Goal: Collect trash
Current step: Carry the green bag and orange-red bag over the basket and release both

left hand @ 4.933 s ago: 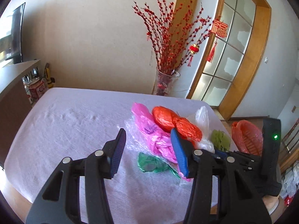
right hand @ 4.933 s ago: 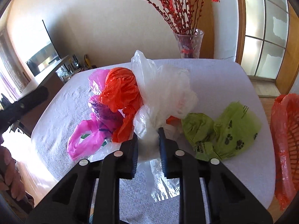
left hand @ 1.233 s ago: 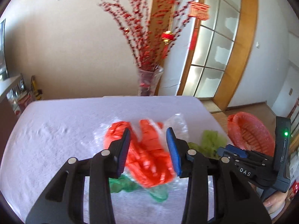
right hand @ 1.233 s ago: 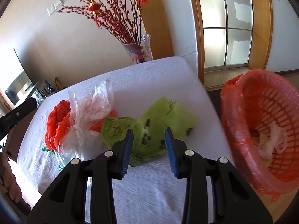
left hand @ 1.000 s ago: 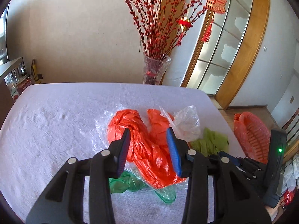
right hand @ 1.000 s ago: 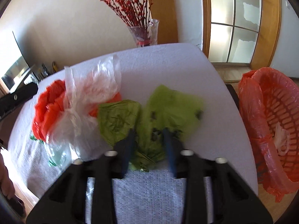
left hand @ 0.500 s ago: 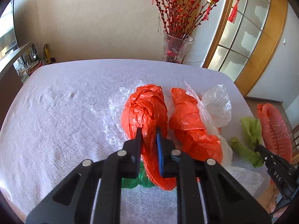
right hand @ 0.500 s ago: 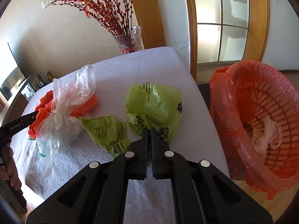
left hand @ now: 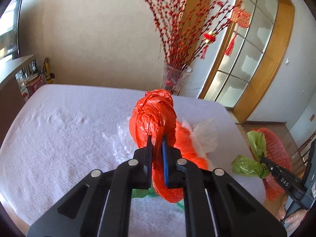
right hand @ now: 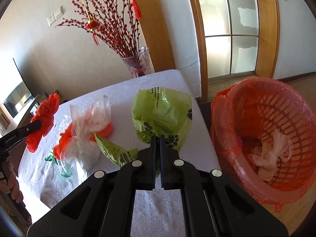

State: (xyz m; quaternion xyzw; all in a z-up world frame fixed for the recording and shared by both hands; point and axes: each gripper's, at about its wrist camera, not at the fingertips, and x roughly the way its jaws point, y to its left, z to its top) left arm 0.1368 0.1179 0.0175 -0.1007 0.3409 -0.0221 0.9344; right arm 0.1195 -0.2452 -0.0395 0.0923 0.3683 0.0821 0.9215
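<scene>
Colours of the bags and the basket
Orange-red bag (left hand: pixel 154 118); light green bag (right hand: pixel 162 114) with black paw prints; basket (right hand: pixel 276 130) red; counter (left hand: pixel 69 128) white.

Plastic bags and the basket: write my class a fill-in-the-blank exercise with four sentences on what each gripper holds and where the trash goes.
1. The left gripper is closing on a plastic bag coloured ____.
2. The right gripper pinches a ____ bag printed with paw marks.
3. The red basket is lined with a red ____ bag.
4. The red branches stand in a glass ____.

Missing words: orange; green; plastic; vase
</scene>
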